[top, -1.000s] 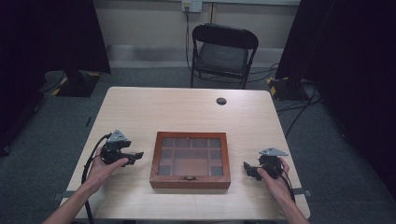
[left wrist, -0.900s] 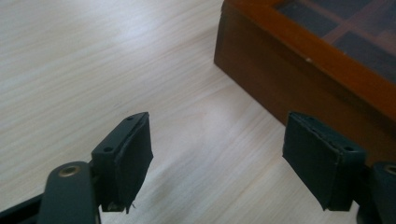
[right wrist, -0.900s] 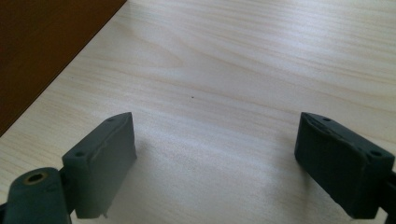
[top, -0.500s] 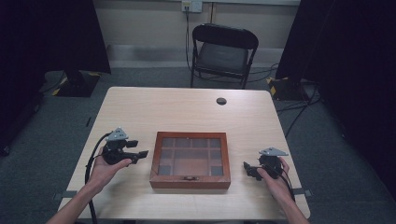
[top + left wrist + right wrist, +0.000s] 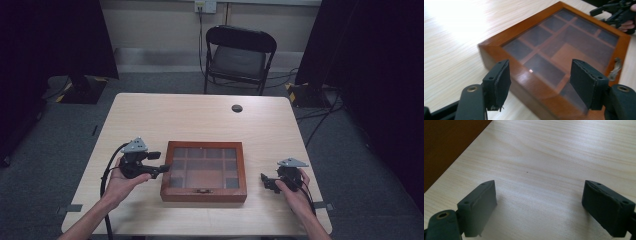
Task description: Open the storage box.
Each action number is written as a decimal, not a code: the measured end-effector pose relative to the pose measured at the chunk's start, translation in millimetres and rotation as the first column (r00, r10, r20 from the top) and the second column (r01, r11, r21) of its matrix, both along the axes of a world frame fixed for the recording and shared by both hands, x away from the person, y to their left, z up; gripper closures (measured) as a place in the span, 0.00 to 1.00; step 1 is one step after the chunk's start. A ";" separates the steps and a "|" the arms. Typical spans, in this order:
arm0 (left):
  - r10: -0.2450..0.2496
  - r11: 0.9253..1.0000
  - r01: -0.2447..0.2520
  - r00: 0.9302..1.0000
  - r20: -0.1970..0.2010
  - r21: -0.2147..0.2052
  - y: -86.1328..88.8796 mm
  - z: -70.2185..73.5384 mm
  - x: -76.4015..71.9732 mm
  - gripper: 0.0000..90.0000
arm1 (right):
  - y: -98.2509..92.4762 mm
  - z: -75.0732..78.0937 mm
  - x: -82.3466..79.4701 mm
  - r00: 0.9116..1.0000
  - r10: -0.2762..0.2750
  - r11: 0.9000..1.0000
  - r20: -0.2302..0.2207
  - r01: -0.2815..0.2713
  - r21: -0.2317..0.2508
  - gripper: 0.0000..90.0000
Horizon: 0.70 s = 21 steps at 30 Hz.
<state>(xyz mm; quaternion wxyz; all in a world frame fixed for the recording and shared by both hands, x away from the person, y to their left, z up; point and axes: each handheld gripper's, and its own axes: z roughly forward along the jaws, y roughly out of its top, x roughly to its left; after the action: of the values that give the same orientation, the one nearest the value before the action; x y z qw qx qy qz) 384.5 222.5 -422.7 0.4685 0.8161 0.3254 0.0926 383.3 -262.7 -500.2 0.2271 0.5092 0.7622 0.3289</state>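
A brown wooden box [image 5: 202, 195] with a glass lid over several compartments lies shut at the table's near middle, its small metal latch [image 5: 202, 190] on the front side. My left gripper [image 5: 161, 163] is open at the box's left edge. In the left gripper view its jaws [image 5: 540, 75] stand wide, straddling the near corner of the box [image 5: 499, 50] from just above. My right gripper [image 5: 266, 182] rests to the right of the box, apart from it and open. The right gripper view shows bare tabletop between the jaws [image 5: 539, 195] and the box's side [image 5: 446, 142] at upper left.
A light wooden table [image 5: 200, 120] carries a small black round thing [image 5: 237, 108] at its far middle. A black folding chair [image 5: 240, 55] stands behind the table. Dark curtains flank both sides. The right gripper [image 5: 616, 12] shows beyond the box in the left gripper view.
My left gripper has moved right, from beside the box to its left edge, jaws still open. The right gripper and the box have stayed put.
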 end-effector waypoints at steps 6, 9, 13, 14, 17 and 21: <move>-0.058 0.998 0.057 0.998 -0.028 -0.029 -11.8 4.2 -3.6 0.36 | 0.0 0.0 0.0 1.000 0.000 1.000 0.000 0.000 0.000 0.13; -0.086 0.996 0.085 0.996 -0.029 -0.039 -20.9 7.7 -5.9 0.36 | 0.0 0.0 0.0 1.000 0.000 1.000 0.000 0.000 0.000 0.13; -0.118 0.991 0.115 0.992 -0.038 -0.062 -31.4 11.6 -9.9 0.36 | 0.0 0.0 0.0 1.000 0.000 1.000 0.000 0.000 0.000 0.13; -0.126 0.990 0.123 0.991 -0.045 -0.061 -33.9 12.6 -10.7 0.38 | 0.0 0.0 0.0 1.000 0.000 1.000 0.000 0.000 0.000 0.13; -0.166 0.984 0.161 0.984 -0.065 -0.073 -40.9 15.6 -12.5 0.39 | 0.0 0.0 0.0 1.000 0.000 1.000 0.000 0.000 0.000 0.13; -0.192 0.980 0.188 0.979 -0.065 -0.068 -49.9 17.3 -15.7 0.42 | 0.0 0.0 0.2 1.000 0.002 1.000 0.000 -0.002 0.000 0.13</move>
<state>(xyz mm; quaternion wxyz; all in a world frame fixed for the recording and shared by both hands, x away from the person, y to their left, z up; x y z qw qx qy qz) 368.8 172.6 -405.4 0.4882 0.8315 0.2650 0.0082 383.5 -262.7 -500.2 0.2270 0.5085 0.7626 0.3292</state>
